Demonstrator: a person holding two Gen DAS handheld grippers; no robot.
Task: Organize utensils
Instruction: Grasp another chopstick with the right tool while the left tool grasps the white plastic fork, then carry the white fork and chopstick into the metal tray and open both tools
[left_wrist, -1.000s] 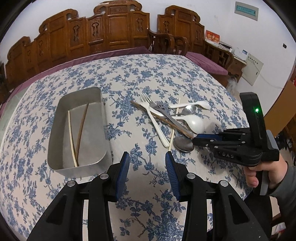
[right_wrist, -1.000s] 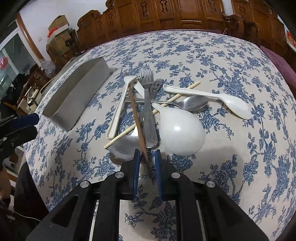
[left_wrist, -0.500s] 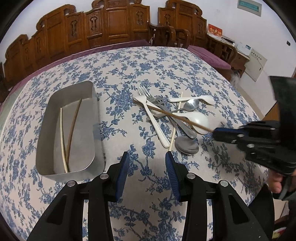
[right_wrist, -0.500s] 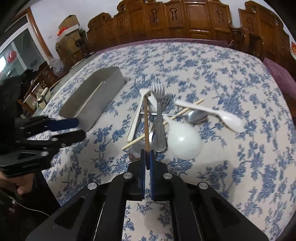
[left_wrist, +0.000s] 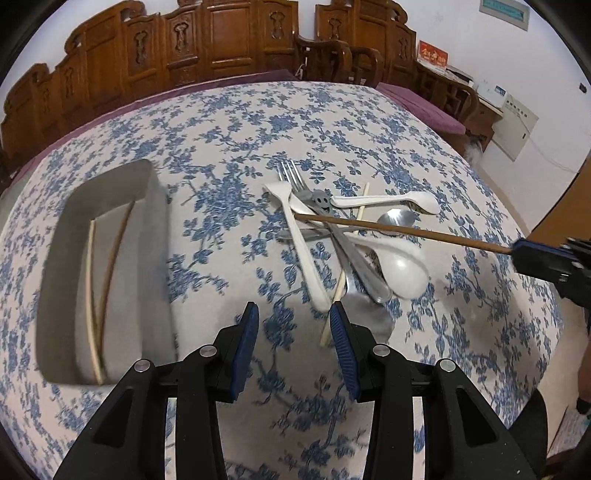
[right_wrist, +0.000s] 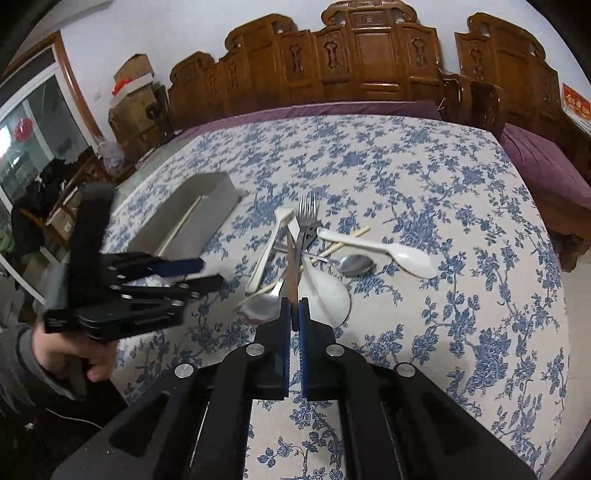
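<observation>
right gripper: blue pads clamped on the near end of a dark brown chopstick, which juts forward over the utensil pile; whether its far tip touches the pile cannot be told. left gripper: fingers moderately apart, nothing between them, hovering over the floral tablecloth between tray and pile. in the right wrist view the person's hand, in a grey sleeve, grips its handle.

utensil pile, centre of table: a metal fork, a long white plastic utensil, a grey slotted piece with a smiley cut-out, a pale chopstick, two metal spoons, a large white ladle and a white plastic spoon, all crossing and overlapping one another.

metal tray: left of the pile, apart from it, holding one pale and one brown chopstick side by side.

surroundings: carved wooden chairs behind the table, purple cushions, cardboard boxes by the wall.
</observation>
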